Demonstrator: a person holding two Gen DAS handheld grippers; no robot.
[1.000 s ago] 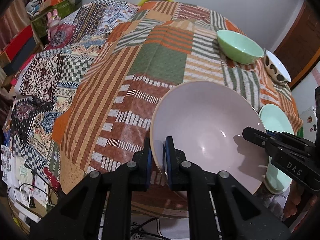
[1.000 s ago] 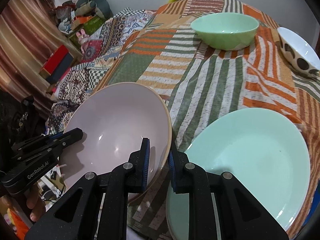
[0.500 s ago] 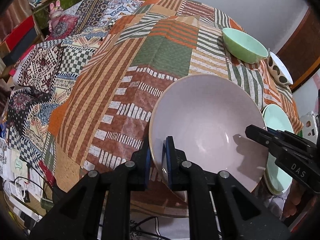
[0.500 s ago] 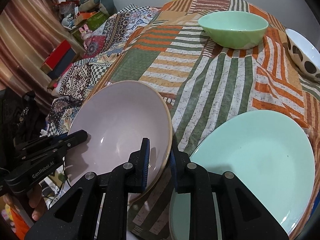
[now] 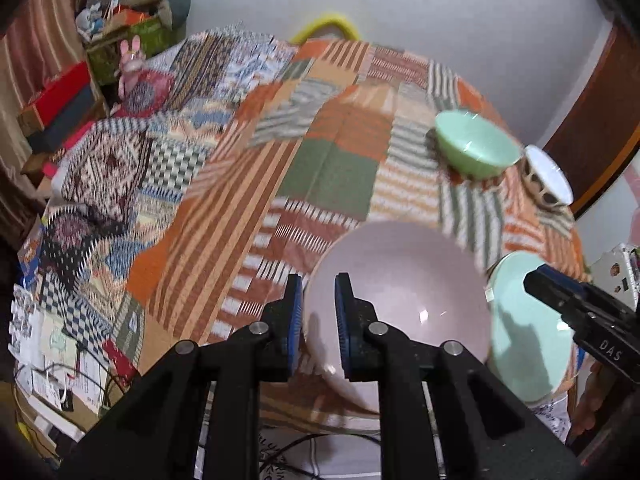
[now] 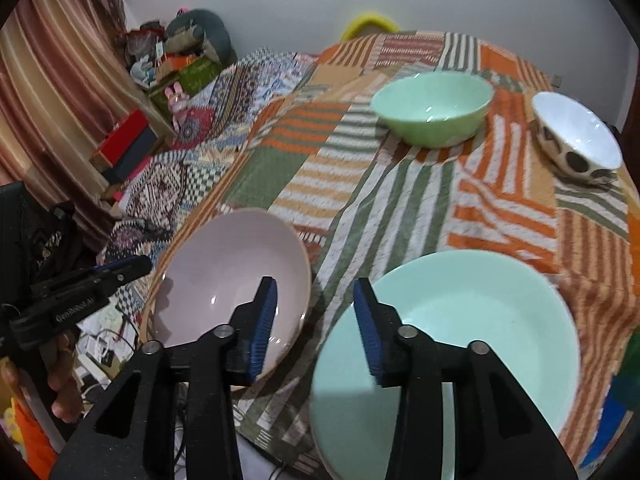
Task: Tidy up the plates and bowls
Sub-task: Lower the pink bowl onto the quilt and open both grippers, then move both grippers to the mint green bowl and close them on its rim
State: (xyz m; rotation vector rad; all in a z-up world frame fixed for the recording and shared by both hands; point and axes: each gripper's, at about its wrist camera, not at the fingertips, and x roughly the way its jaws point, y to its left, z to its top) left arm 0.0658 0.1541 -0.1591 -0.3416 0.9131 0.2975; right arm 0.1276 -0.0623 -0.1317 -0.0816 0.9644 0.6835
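A pale pink plate (image 5: 400,304) (image 6: 224,272) lies on the patchwork tablecloth (image 5: 320,176) at the near edge. A mint plate (image 5: 528,328) (image 6: 460,340) lies just right of it. My left gripper (image 5: 318,316) hangs over the pink plate's left rim. Its jaws are opening, and the rim shows in the gap below without touching the pads. My right gripper (image 6: 316,320) is also opening, wide apart above the strip between the two plates, with nothing gripped. Each gripper shows at the edge of the other's view: the left gripper (image 6: 120,270) and the right gripper (image 5: 560,292).
A green bowl (image 6: 432,108) and a white bowl with dark spots (image 6: 576,140) stand at the far right of the table. A yellow chair back (image 5: 324,26) rises behind it. Boxes and clutter (image 5: 60,96) fill the left, and cables and papers (image 5: 60,360) lie on the floor.
Both grippers were shut on the pink plate's rim. Now both have opened and risen, the right one much wider, and the plate rests on the cloth below them.
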